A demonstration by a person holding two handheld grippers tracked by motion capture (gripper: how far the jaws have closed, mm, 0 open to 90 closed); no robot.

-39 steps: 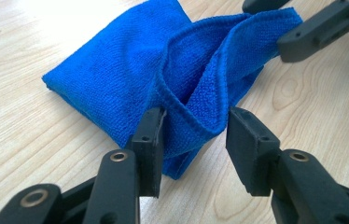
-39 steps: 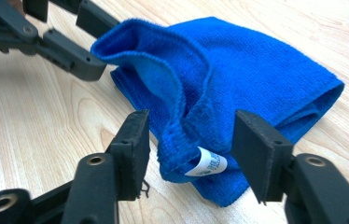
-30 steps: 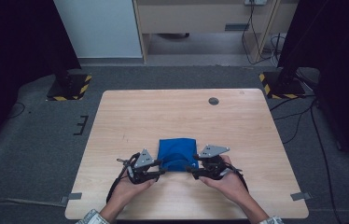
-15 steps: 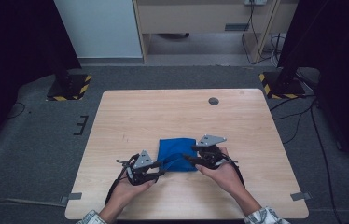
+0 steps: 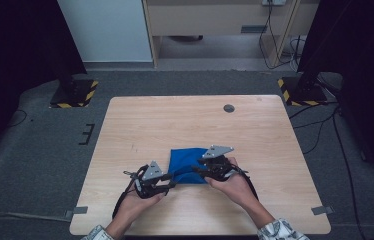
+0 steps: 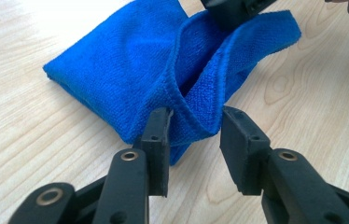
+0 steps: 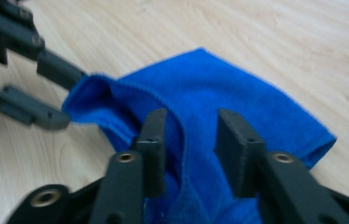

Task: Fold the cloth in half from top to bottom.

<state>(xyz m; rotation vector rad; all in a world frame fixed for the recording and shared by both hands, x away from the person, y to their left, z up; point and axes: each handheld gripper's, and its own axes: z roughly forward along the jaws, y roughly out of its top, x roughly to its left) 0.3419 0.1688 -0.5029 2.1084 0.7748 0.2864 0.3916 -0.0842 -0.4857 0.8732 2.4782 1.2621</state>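
Left gripper [image 6: 193,135] sits at the near corner of the blue cloth [image 5: 187,162] — its jaws stand apart with a raised fold of cloth between them, and they have just been closing a little; we cannot tell whether the pads press on the fabric. Right gripper [image 7: 186,140] has its jaws astride a lifted ridge of the same cloth; these too have just been closing, and a gap shows beside the fabric, so we note no firm pinch. The cloth lies folded on the table [image 5: 150,120], near the front edge and about midway between the side edges — both hands flank it.
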